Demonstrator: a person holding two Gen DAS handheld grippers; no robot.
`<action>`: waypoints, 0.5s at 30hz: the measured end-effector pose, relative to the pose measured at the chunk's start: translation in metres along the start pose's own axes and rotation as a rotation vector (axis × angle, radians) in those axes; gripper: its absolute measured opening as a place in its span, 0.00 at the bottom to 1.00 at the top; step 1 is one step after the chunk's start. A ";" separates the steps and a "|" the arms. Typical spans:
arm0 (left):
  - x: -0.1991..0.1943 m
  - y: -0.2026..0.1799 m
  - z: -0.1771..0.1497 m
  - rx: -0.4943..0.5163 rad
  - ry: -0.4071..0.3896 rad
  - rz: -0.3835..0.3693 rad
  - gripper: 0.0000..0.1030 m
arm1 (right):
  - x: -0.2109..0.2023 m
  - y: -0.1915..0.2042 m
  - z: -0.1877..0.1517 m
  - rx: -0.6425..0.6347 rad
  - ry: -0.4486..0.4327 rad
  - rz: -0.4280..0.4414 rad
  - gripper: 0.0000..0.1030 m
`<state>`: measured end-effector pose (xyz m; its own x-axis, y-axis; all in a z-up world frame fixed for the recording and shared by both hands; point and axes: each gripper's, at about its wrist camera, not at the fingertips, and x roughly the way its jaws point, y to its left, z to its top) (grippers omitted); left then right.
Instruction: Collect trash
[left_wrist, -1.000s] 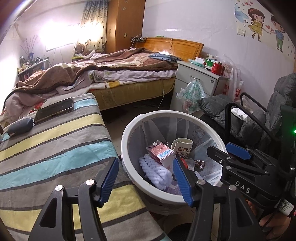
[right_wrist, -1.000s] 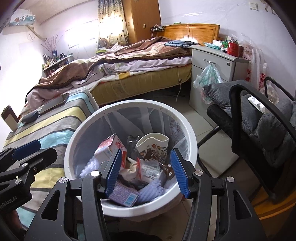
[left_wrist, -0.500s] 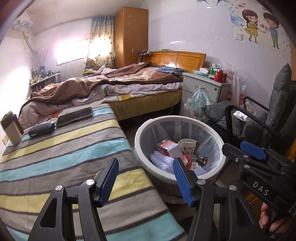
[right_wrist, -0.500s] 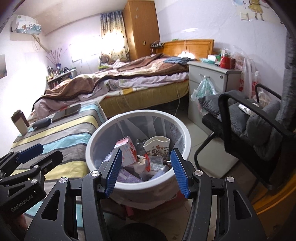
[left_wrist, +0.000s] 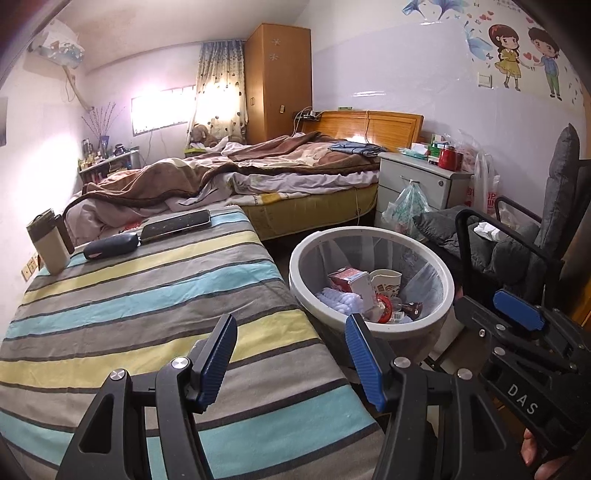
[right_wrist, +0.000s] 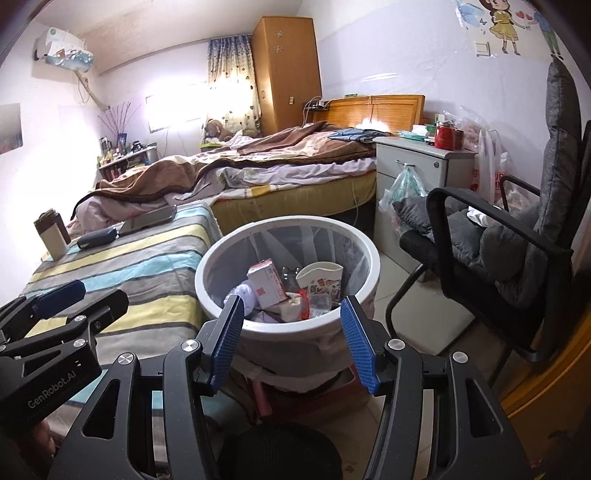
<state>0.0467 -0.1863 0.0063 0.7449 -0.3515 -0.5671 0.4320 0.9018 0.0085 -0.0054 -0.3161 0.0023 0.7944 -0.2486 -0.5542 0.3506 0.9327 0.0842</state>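
— Bedroom clutter all round us, so let's go from our own hands outward. Our left gripper (left_wrist: 291, 354) hangs over the near right corner of the striped cover (left_wrist: 140, 306), jaws apart, nothing between the blue pads. Our right gripper (right_wrist: 291, 339) is the same: parted, empty, held just short of the near rim of the white bin (right_wrist: 288, 225).

— And the trash?

— We see it only inside that bin, which stands on the floor against the right edge of the striped cover. A pink-and-white carton (right_wrist: 266, 282) leans near the middle, a paper cup (right_wrist: 320, 277) beside it toward the far wall, something white and knitted (left_wrist: 338, 298) on the left, wrappers below.

— How would we handle it?

— We judge it all light. The carton and cup look thin and would crush, so a gentle pinch across the carton's flat faces or the cup's lip. The liner looks flimsy and slippery; we'd take the bin by its stiff rim instead.

— Farther off?

— Toward the far end of the cover lie a dark case (left_wrist: 110, 246), a phone (left_wrist: 175, 224) and a flask (left_wrist: 50, 242), none of which we'd call rubbish. Beyond stand the bed (left_wrist: 258, 177) and the nightstand (left_wrist: 424, 181).
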 end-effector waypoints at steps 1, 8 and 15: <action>-0.001 0.001 0.000 -0.001 -0.001 0.002 0.59 | 0.000 0.000 0.000 0.005 -0.001 0.001 0.55; -0.005 0.000 -0.002 -0.001 -0.009 0.012 0.59 | -0.006 0.000 -0.003 0.021 -0.016 0.008 0.55; -0.007 -0.002 -0.004 0.003 -0.009 0.010 0.59 | -0.010 0.004 -0.005 0.016 -0.021 0.012 0.55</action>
<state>0.0383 -0.1847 0.0068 0.7535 -0.3448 -0.5597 0.4263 0.9044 0.0168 -0.0141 -0.3085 0.0038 0.8090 -0.2426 -0.5354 0.3482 0.9316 0.1040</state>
